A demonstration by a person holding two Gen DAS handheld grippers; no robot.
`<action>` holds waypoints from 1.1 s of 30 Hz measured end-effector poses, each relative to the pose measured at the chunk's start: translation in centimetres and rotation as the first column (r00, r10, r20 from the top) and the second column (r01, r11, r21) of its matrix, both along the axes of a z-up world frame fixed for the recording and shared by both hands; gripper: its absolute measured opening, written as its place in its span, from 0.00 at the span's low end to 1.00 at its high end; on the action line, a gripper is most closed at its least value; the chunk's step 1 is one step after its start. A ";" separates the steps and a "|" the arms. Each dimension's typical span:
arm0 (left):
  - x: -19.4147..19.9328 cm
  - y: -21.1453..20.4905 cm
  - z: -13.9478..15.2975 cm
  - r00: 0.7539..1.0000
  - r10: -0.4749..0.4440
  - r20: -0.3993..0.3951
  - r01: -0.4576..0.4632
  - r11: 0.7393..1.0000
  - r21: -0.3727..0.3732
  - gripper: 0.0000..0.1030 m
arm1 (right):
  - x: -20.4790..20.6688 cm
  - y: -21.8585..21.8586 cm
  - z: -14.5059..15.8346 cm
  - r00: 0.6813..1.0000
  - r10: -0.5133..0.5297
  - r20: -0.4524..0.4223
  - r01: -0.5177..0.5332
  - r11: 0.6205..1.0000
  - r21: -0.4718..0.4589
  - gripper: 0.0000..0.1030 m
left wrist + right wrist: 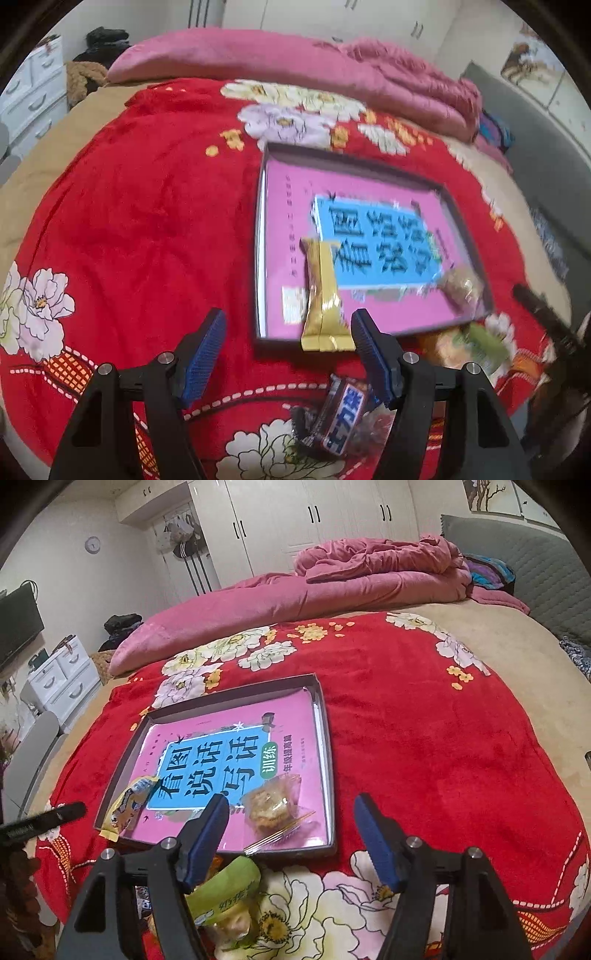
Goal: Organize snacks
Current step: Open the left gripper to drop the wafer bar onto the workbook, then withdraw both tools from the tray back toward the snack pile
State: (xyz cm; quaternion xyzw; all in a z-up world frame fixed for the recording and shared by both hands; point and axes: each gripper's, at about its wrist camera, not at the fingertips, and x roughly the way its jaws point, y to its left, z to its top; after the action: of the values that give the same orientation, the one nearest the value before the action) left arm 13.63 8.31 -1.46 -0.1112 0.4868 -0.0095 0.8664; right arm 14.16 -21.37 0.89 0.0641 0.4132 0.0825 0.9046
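Gold snack point(322, 295) across tray point(369, 162) rim

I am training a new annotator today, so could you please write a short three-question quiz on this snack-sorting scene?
1. True or false: the gold-wrapped snack lies wholly inside the shallow box.
2. Which snack is inside the box near its front right corner? A) clear-wrapped pastry B) green packet C) blue-labelled bar
3. What lies flat in the box under the snacks?

Key
1. False: its near end hangs over the box rim.
2. A
3. A pink book with a blue title panel.
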 end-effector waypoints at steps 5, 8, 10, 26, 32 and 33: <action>0.7 -1.2 -1.1 1.000 -0.010 -0.025 0.012 0.996 0.093 0.69 | -0.5 0.4 -0.2 1.000 0.013 -0.003 -0.013 1.000 -0.014 0.68; 1.4 -1.8 -1.8 0.999 -0.024 -0.039 0.029 0.990 0.137 0.69 | -0.7 0.3 -0.5 1.000 0.012 -0.014 -0.012 1.000 -0.016 0.68; 1.7 -2.0 -2.1 0.999 -0.023 -0.045 0.030 0.989 0.144 0.69 | -0.8 0.2 -0.8 1.000 0.009 -0.020 -0.009 1.000 -0.015 0.68; 2.1 -1.4 -0.9 1.000 -0.008 0.016 0.007 0.997 0.080 0.69 | -1.3 -0.4 -0.8 1.000 -0.005 -0.022 0.005 1.000 -0.003 0.68; 0.7 0.0 1.7 0.997 0.013 0.070 -0.012 1.000 -0.013 0.72 | -1.8 -0.5 0.2 1.000 0.000 0.001 0.000 1.000 0.010 0.73; 0.5 0.1 2.1 0.997 0.015 0.077 -0.013 1.000 -0.019 0.72 | -1.9 -0.5 0.3 1.000 0.001 0.004 -0.001 1.000 0.011 0.75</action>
State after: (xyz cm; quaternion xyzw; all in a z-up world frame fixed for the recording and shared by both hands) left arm 14.14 8.44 0.69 -0.1220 0.4521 -0.0122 0.8835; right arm 12.24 -21.85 1.19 0.0689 0.4110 0.0853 0.9050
